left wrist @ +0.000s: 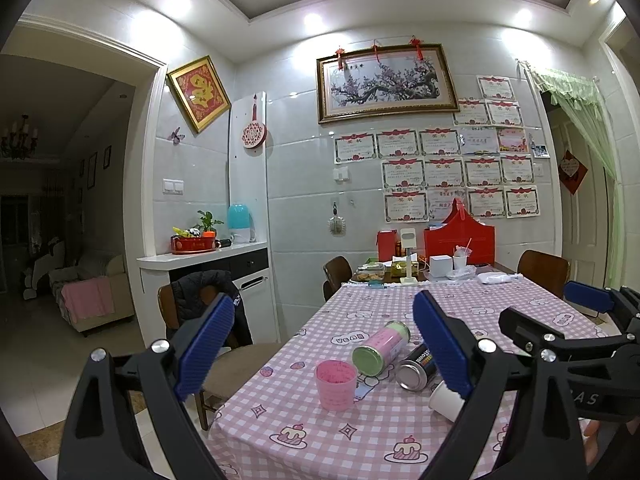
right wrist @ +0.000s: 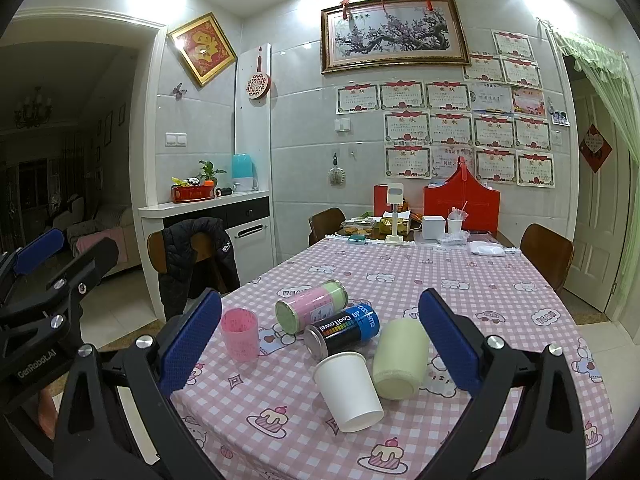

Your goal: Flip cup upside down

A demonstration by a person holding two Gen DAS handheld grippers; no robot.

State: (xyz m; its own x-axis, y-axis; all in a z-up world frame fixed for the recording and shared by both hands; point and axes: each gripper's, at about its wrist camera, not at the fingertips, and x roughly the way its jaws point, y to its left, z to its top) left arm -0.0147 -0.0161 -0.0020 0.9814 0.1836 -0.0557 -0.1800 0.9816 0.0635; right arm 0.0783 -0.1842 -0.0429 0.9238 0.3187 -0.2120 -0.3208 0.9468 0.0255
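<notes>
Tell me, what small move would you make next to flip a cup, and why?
Probably ease the open left gripper down around the pink cup. It stands upright, mouth up, apart from the lying cans, between the spread fingers, and nothing is held yet.

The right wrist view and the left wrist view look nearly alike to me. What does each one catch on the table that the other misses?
Only the right wrist view shows the pale cream cup and the whole white paper cup.

Only the left wrist view shows bare tablecloth around the upright pink cup; there, the paper cup is half hidden.

Both show the pink-and-green can and the black can lying down, with jaws open.
</notes>
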